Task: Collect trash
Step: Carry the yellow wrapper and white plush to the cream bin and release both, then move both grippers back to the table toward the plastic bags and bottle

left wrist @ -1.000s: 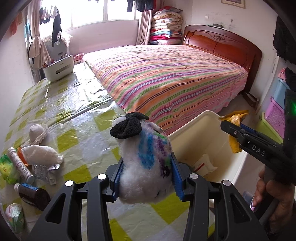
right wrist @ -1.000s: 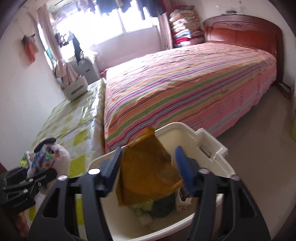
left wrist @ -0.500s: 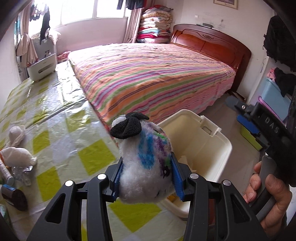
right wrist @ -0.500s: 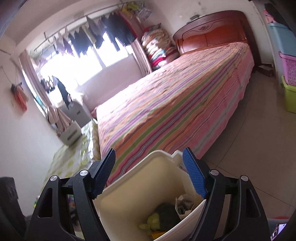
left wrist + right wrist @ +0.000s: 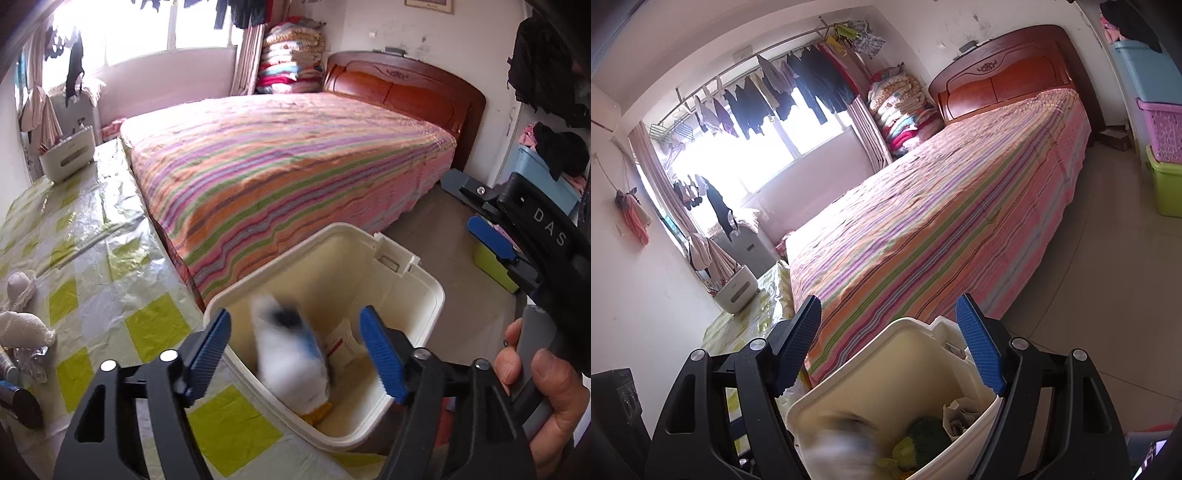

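My left gripper (image 5: 299,350) is open above the cream trash bin (image 5: 413,280). The white plush toy (image 5: 291,354), with black and blue marks, is blurred and falling between the fingers into the bin. It shows as a white blur (image 5: 838,446) in the right wrist view. My right gripper (image 5: 894,354) is open and empty above the same bin (image 5: 886,365), which holds green, yellow and paper trash (image 5: 923,435). The right gripper also shows at the right of the left wrist view (image 5: 491,229), held by a hand.
A table with a yellow-checked cover (image 5: 92,266) lies to the left with white plush pieces (image 5: 22,328), a dark bottle (image 5: 18,402) and a white box (image 5: 66,155). A striped bed (image 5: 288,158) fills the middle. Stacked plastic crates (image 5: 1163,147) stand right.
My left gripper moved right over the bin and opened, dropping the plush toy. My right gripper let go of the orange wrapper earlier and stays open, tilted up over the bin.
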Demonstrator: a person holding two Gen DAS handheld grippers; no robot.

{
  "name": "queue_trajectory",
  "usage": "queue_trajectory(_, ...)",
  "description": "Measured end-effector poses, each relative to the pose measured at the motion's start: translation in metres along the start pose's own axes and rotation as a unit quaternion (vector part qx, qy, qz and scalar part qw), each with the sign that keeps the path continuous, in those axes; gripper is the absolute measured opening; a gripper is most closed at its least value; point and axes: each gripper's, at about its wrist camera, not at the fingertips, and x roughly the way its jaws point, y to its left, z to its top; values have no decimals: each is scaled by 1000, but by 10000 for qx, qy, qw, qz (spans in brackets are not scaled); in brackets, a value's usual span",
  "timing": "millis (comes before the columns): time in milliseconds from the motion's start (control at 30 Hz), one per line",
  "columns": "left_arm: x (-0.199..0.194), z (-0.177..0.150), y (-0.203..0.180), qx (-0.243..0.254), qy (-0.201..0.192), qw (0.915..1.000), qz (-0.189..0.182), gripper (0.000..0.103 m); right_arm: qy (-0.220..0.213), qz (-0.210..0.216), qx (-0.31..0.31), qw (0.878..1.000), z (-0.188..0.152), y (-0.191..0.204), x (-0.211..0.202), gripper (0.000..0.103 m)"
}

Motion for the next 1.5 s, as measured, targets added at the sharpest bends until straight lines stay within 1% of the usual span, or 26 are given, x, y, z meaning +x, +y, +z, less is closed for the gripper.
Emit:
queue_trajectory(133,-10,3,6,-32,-192,9997,145,73,33,29,-10,10000,0,-1,1,75)
queue_trajectory(200,-18,4,15,-146,-347,9988,322,73,65,61,-21,10000,0,1,2,76)
queue_trajectory(333,-27,2,33,-250,-455,9964,676,74,149,179,-115,9997,-4,13,5,78)
queue_trajectory(533,-41,-10,65,-287,-366,9921,1167,74,365,425,-301,9980,-13,35,13,78)
queue_trajectory(633,-51,-17,81,-361,-411,9899,1311,74,478,548,-346,9968,-21,49,16,78)
queue_trajectory(700,-60,-22,92,-423,-458,9875,1450,74,539,622,-424,9957,-26,60,18,78)
queue_trajectory(867,-81,-36,127,-531,-385,9804,1859,74,738,868,-725,9908,-43,94,22,78)
queue_trajectory(900,-86,-41,136,-563,-362,9780,1974,74,796,943,-800,9891,-48,101,23,78)
queue_trajectory(1033,-105,-55,166,-710,-226,9725,2206,74,950,1179,-1076,9826,-65,133,25,78)
queue_trajectory(1133,-126,-68,193,-946,-157,9690,2276,74,1109,1373,-1238,9765,-79,156,27,78)
queue_trajectory(1233,-144,-81,214,-1133,-84,9651,2359,74,1282,1599,-1463,9678,-96,183,28,78)
queue_trajectory(1367,-166,-102,244,-1400,8,9563,2566,74,1500,1980,-1825,9513,-120,223,27,78)
queue_trajectory(1500,-182,-122,268,-1596,173,9495,2695,74,1725,2342,-2311,9284,-149,265,27,78)
